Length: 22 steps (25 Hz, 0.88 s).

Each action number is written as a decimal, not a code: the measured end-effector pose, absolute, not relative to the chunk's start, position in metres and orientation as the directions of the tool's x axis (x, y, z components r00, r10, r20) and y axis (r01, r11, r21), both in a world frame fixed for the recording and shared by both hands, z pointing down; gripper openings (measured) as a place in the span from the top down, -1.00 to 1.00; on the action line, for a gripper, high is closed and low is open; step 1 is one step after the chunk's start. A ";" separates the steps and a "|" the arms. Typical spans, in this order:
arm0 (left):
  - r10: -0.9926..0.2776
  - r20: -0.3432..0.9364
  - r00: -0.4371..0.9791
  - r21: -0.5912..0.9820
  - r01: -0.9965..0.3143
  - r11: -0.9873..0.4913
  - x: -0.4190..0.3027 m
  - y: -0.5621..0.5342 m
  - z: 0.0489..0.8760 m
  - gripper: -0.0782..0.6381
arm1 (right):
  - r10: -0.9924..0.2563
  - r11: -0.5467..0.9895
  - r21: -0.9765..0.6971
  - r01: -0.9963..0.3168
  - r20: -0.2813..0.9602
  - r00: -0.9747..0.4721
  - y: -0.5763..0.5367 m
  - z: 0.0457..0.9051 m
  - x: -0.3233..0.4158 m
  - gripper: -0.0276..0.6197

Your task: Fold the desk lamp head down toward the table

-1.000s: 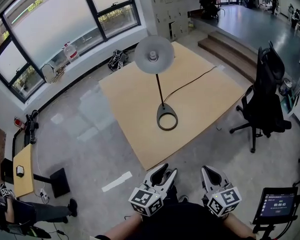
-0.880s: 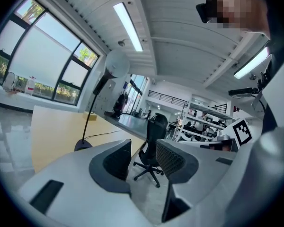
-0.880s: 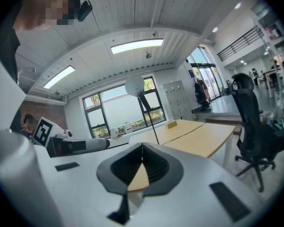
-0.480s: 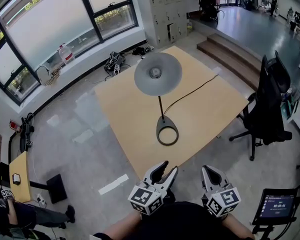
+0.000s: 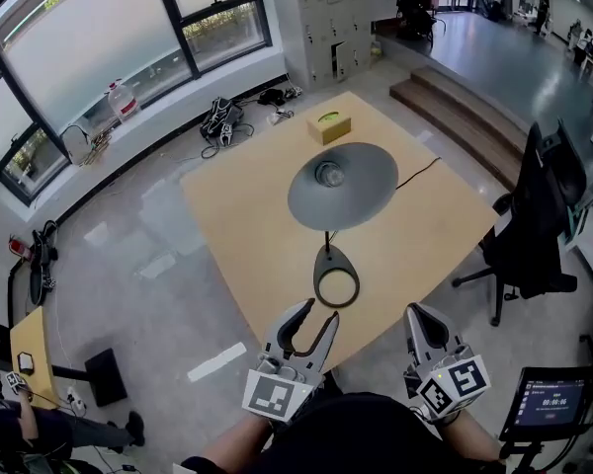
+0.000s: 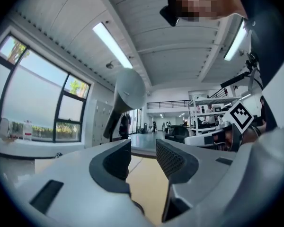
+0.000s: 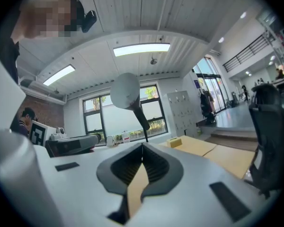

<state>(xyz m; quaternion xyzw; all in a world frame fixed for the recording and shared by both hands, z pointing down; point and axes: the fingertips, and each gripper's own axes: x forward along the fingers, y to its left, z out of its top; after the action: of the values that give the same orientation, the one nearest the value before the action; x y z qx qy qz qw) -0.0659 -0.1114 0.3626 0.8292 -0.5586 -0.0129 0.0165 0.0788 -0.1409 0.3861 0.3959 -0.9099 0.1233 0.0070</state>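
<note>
Head view: lamp head [image 5: 342, 184] raised over counter [image 5: 239, 227]; L gripper [image 5: 316, 314] half-open, R gripper [image 5: 421, 313] shut, both empty, lined up for reach.

In the head view the lamp head [image 5: 343, 184] hides most of the stem [image 5: 327, 239] and part of the cord [image 5: 422, 170]. Beyond the lamp head, the box [image 5: 329, 126] has print too small to read. In each gripper view the stem's lower end is hidden behind that tool: the left tool [image 6: 143, 151], the right tool [image 7: 143, 148].
</note>
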 end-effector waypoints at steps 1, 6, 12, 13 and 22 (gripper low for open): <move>-0.928 -0.022 0.372 0.002 -0.928 -0.372 -0.072 -0.116 0.355 0.31 | -0.723 0.661 -0.202 -0.723 0.090 -0.685 -0.148 0.375 0.075 0.91; -0.926 -0.089 0.366 -0.082 -0.929 -0.360 -0.096 -0.136 0.326 0.31 | -0.729 0.684 -0.086 -0.724 -0.041 -0.684 -0.181 0.318 0.063 0.91; -0.915 -0.227 0.334 -0.075 -0.943 -0.326 -0.123 -0.150 0.264 0.31 | -0.706 0.706 -0.070 -0.705 -0.157 -0.691 -0.210 0.263 0.059 0.91; -0.909 -0.251 0.333 -0.064 -0.943 -0.327 -0.125 -0.152 0.254 0.31 | -0.697 0.713 -0.071 -0.697 -0.172 -0.696 -0.214 0.255 0.058 0.91; -0.880 -0.370 0.297 -0.033 -0.951 -0.307 -0.117 -0.167 0.192 0.31 | -0.566 0.807 0.013 -0.591 -0.272 -0.778 -0.239 0.200 0.044 0.78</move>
<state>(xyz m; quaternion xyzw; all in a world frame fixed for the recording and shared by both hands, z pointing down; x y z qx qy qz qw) -0.1169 -0.1674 0.1923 0.7957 -0.5754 -0.1428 -0.1238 0.0444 -0.2392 0.2003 0.3071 -0.9417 -0.0491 -0.1287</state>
